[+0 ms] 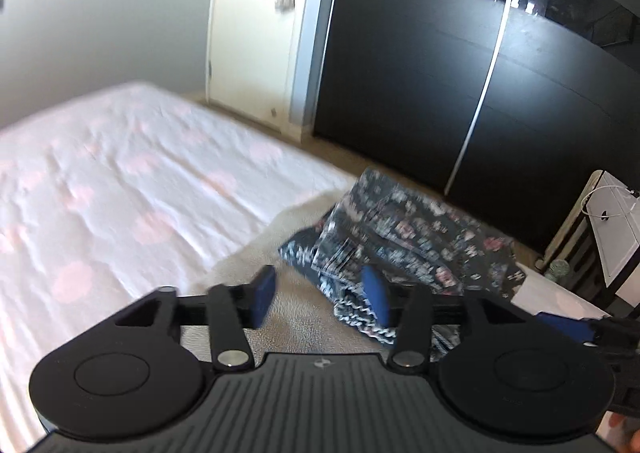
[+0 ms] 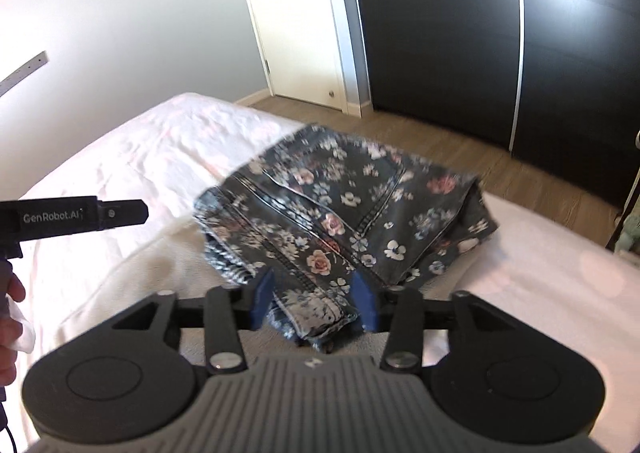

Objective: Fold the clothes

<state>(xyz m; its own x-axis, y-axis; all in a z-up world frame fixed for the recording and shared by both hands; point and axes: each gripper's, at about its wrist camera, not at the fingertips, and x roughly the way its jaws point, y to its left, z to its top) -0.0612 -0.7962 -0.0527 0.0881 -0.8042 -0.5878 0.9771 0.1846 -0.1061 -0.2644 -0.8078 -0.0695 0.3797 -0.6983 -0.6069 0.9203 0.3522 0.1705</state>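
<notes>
Right wrist view: the right gripper (image 2: 314,303) has its blue fingers (image 2: 262,299) apart, a hem of the folded floral jeans (image 2: 340,209) lying loose between them. Beyond the fingers the jeans rest on the bed (image 2: 140,157). Left wrist view: the left gripper (image 1: 320,295) also stands apart, jeans just ahead.

A wide bed with a white sheet (image 2: 140,149) dotted with what look like pale pink spots holds a folded dark flowery denim garment (image 2: 344,209) near its edge.
</notes>
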